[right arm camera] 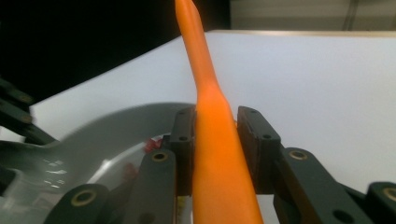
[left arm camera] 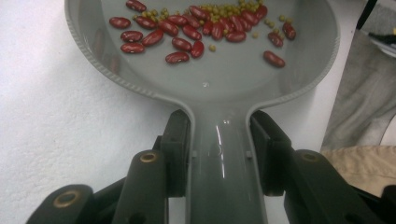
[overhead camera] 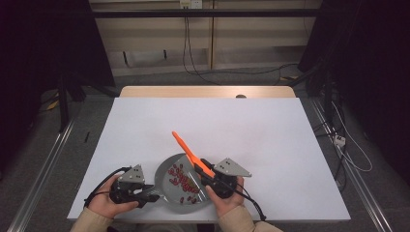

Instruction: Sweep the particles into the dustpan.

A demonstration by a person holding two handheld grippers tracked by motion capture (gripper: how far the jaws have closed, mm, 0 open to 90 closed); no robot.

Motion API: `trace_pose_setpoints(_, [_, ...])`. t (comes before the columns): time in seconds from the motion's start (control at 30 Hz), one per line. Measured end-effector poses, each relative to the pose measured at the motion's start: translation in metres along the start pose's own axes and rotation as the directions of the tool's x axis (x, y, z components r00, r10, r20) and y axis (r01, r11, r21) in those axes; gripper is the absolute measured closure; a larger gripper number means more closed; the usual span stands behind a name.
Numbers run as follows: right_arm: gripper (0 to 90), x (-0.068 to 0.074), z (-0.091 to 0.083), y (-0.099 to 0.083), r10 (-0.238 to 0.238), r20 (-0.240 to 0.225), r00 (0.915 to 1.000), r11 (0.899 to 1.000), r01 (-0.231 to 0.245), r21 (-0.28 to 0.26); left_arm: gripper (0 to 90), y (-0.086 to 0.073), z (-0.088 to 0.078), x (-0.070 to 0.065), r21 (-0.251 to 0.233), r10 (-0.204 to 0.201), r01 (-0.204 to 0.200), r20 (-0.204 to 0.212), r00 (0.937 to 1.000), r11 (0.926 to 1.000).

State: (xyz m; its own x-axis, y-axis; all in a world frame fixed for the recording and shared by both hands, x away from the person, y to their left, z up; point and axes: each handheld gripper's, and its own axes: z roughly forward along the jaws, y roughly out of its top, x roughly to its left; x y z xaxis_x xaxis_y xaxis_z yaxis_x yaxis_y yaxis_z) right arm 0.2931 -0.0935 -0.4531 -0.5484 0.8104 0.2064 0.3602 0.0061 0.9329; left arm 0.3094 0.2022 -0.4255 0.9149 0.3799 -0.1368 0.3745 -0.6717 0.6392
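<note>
Both grippers clamp: smooth grey pan (left arm camera: 224, 84), tapered orange spatula (right arm camera: 212, 140).

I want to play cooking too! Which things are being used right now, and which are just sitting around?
Being used:
- grey pan, its handle gripped by the left gripper
- red beans and little green peas in the pan
- orange spatula, gripped by the right gripper

Just around:
- white table
- cables on the floor
</note>
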Motion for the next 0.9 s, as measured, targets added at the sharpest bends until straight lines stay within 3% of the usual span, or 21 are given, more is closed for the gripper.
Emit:
trace_pose_setpoints(0.07, [69.9,0.005,0.002,0.004,0.018,-0.052,0.9985,0.999,-0.02,-0.036,62.7,0.0,-0.001,0.001,-0.003,-0.006,0.006,-0.008,0.9999,1.0])
trace_pose_setpoints(0.1, [69.9,0.006,0.002,0.006,0.044,-0.067,0.9968,0.998,-0.046,-0.037,62.8,-0.001,0.0,0.001,-0.01,-0.009,0.009,0.002,1.0,0.9999])
trace_pose_setpoints(0.13, [70.0,0.006,0.002,0.008,0.035,-0.064,0.9974,0.998,-0.038,-0.051,62.8,-0.001,0.001,0.001,-0.012,-0.009,0.009,0.004,1.0,0.9999])
trace_pose_setpoints(0.17, [70.0,0.004,0.002,0.011,0.024,-0.051,0.9984,0.998,-0.027,-0.058,62.8,-0.002,0.001,0.001,-0.012,-0.009,0.009,0.004,1.0,0.9999])
trace_pose_setpoints(0.23, [70.0,-0.004,0.0,0.015,0.064,-0.045,0.9969,0.995,-0.068,-0.075,62.7,-0.002,0.003,0.001,-0.003,-0.007,0.007,-0.011,0.9999,1.0])
trace_pose_setpoints(0.3, [70.0,-0.012,-0.005,0.019,0.057,-0.025,0.9981,0.994,-0.059,-0.092,62.6,-0.004,0.006,0.002,-0.013,-0.005,0.005,0.011,0.9999,0.9999])
trace_pose_setpoints(0.37, [70.0,-0.022,-0.011,0.022,0.057,0.0,0.9983,0.993,-0.057,-0.103,62.4,-0.005,0.008,0.001,-0.023,-0.006,0.006,0.0,1.0,0.9997])
trace_pose_setpoints(0.43, [69.9,-0.029,-0.015,0.023,0.049,0.016,0.9987,0.994,-0.048,-0.103,62.3,-0.004,0.008,0.003,-0.019,0.005,-0.005,0.005,1.0,0.9998])
trace_pose_setpoints(0.5, [70.0,-0.035,-0.017,0.023,0.057,0.022,0.9981,0.994,-0.054,-0.095,62.0,-0.004,0.011,0.001,-0.023,-0.001,0.0,-0.022,0.9998,0.9997])
trace_pose_setpoints(0.6, [69.9,-0.042,-0.021,0.022,0.056,0.038,0.9977,0.995,-0.052,-0.086,62.5,-0.004,0.015,0.001,-0.03,0.002,-0.002,-0.011,0.9999,0.9995])
trace_pose_setpoints(0.73, [70.0,-0.05,-0.026,0.025,0.05,0.062,0.9968,0.995,-0.045,-0.094,63.1,-0.003,0.017,-0.002,-0.04,0.001,-0.003,-0.046,0.9989,0.9992])
trace_pose_setpoints(0.9, [70.0,-0.062,-0.036,0.029,0.042,0.094,0.9947,0.994,-0.032,-0.109,63.3,-0.008,0.018,0.002,-0.102,-0.014,0.006,-0.082,0.9965,0.9948])
